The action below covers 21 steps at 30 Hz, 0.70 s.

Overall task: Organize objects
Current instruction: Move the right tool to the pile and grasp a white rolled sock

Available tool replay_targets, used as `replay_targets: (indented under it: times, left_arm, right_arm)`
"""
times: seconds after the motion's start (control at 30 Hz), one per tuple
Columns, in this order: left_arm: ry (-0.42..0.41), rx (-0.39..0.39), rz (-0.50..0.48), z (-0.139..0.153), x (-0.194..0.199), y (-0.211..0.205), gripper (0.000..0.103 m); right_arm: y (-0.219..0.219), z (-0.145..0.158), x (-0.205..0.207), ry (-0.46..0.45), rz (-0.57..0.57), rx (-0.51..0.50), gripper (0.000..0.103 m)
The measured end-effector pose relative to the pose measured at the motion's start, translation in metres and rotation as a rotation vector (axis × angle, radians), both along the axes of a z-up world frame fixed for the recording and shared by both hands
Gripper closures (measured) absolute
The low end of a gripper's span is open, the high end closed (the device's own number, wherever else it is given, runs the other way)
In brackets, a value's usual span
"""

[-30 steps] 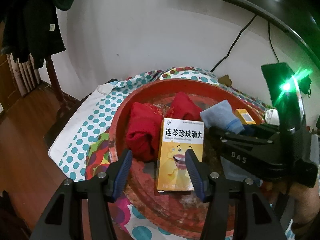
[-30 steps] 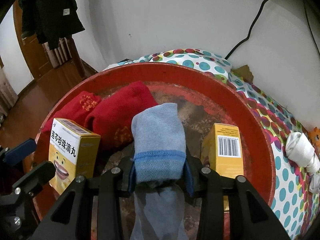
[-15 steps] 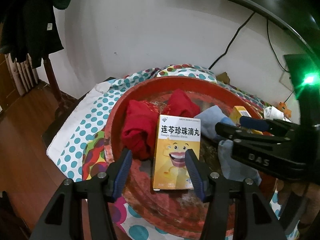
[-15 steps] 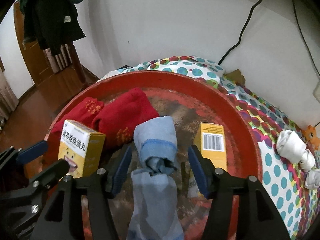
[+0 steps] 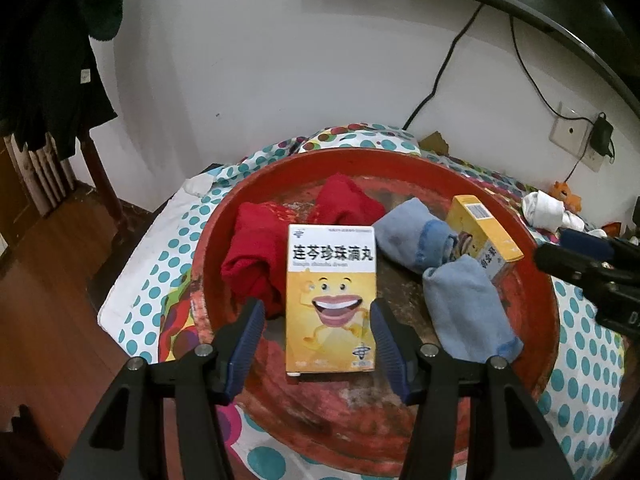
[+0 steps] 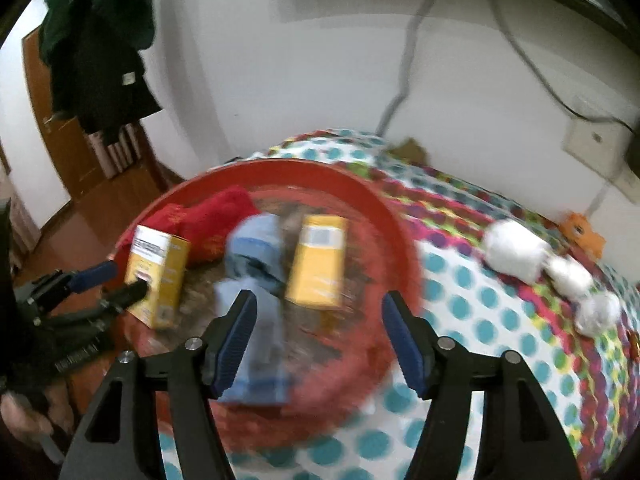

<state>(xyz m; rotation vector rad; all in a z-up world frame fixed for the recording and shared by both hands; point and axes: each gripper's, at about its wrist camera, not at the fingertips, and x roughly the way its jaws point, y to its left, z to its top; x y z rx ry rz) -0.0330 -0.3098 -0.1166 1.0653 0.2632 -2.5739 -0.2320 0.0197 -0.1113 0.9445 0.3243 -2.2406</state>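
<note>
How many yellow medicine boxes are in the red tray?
2. One yellow box stands at the front of the red tray; the second box lies at its right side, beside the blue socks.

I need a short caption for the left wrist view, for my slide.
Open left gripper frames an upright yellow box in a red basin, beside red socks and blue socks.

The right gripper (image 6: 320,336) is hanging over the red tray (image 6: 394,236), its jaws having just been opening, nothing gripped between them. The blue sock (image 6: 252,248) is lying in the tray between two yellow boxes (image 6: 320,264). White socks (image 6: 516,250) are resting on the dotted cloth (image 6: 480,320). The frame is blurring.
</note>
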Motion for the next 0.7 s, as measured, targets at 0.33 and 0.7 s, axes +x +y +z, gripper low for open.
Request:
replay_targets:
  times: [0.33,0.7]
  left_arm:
    - [-0.014,-0.05,-0.055,-0.004,-0.005,0.02,0.047]
    - [-0.015,-0.023,-0.069,-0.009,-0.005,0.019,0.047]
  right_arm:
    - [0.094,-0.042,-0.053,0.036,-0.312,0.104,0.039]
    - [0.144,-0.065,-0.134,0.018,-0.49,0.118,0.031]
